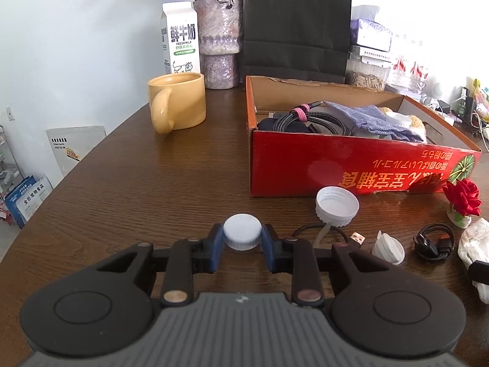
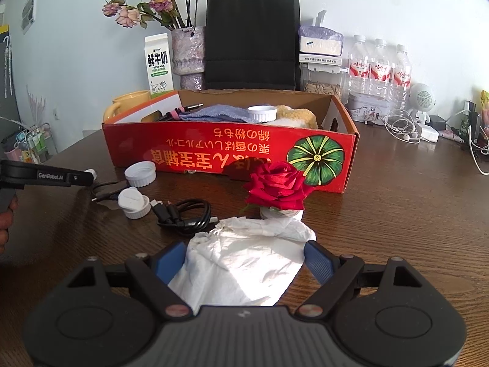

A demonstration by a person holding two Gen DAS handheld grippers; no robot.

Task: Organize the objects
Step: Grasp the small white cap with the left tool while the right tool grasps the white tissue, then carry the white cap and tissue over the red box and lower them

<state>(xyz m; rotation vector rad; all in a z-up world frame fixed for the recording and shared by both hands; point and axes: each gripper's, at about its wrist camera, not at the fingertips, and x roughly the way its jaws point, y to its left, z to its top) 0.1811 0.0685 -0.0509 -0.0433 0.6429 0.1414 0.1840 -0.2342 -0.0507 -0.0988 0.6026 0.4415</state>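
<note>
A small white bottle cap (image 1: 242, 236) sits clamped between the blue pads of the left gripper (image 1: 243, 246), low over a dark wooden table (image 1: 137, 183). No earlier view is on hand, so only the grip itself can be reported: the pads press the cap's ribbed sides. Just right of it, a larger white cap (image 1: 337, 206) lies open side up beside a USB cable end (image 1: 357, 238), a white flip-top cap (image 1: 388, 247) and a coiled black cable (image 1: 434, 241).

The right gripper (image 2: 244, 260) stands with jaws spread wide on either side of a crumpled white tissue (image 2: 244, 263); whether the pads touch the paper cannot be told. Just beyond the tissue stands a red artificial rose (image 2: 278, 186) in a small white base.

Behind these, an open red cardboard box (image 2: 214, 156) holds braided cables (image 1: 305, 119), a blue cloth (image 2: 220, 112), another white cap (image 2: 262, 113) and something woolly and cream-coloured. A yellow mug (image 1: 177, 105), a milk carton (image 1: 180, 38), a vase of dried roses (image 2: 188, 56) and a black paper bag (image 2: 252, 38) stand along the wall.
</note>
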